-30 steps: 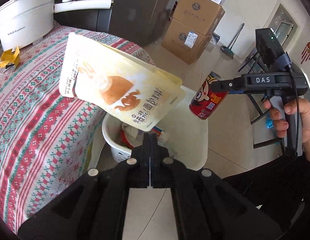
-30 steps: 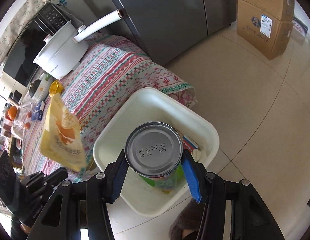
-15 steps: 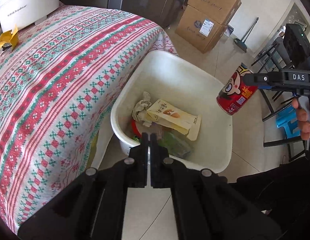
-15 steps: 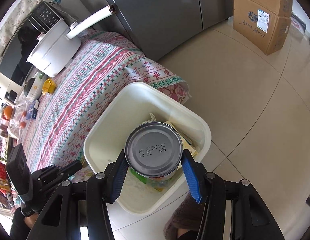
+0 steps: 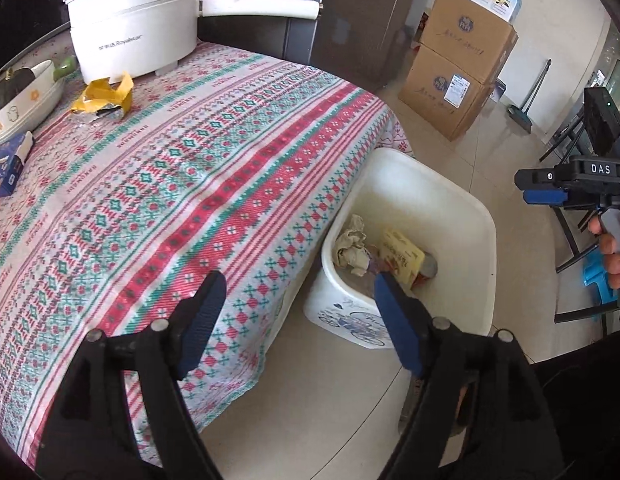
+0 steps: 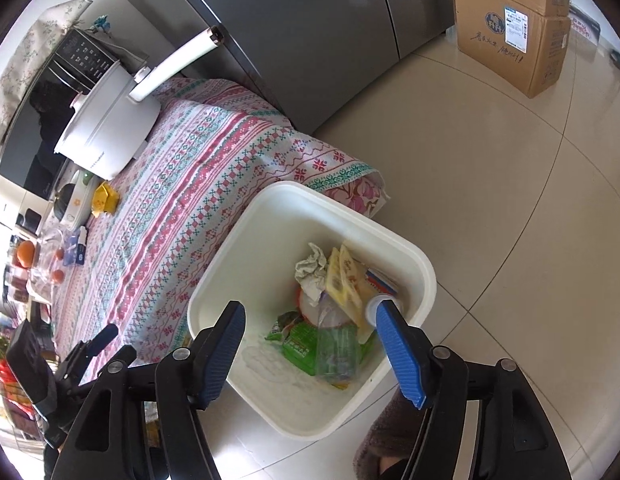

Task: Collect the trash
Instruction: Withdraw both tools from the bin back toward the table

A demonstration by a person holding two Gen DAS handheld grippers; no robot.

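- Left gripper (image 5: 297, 312) and right gripper (image 6: 312, 344) are both spread wide, holding nothing.
- Trash lies in the white bin (image 6: 422, 276) on the tiled floor (image 6: 510, 184), beside the table.
- A patterned cloth (image 5: 189, 184) covers the table; a yellow wrapper (image 5: 103, 96) lies by the white pot (image 5: 133, 40).
- Cardboard boxes (image 5: 458, 80) stand beyond.

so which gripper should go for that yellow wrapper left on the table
Left, probably. The left gripper is open over the tablecloth edge, facing the yellow wrapper beside the white pot. The right gripper, also open, hangs over the trash bin, farther off.
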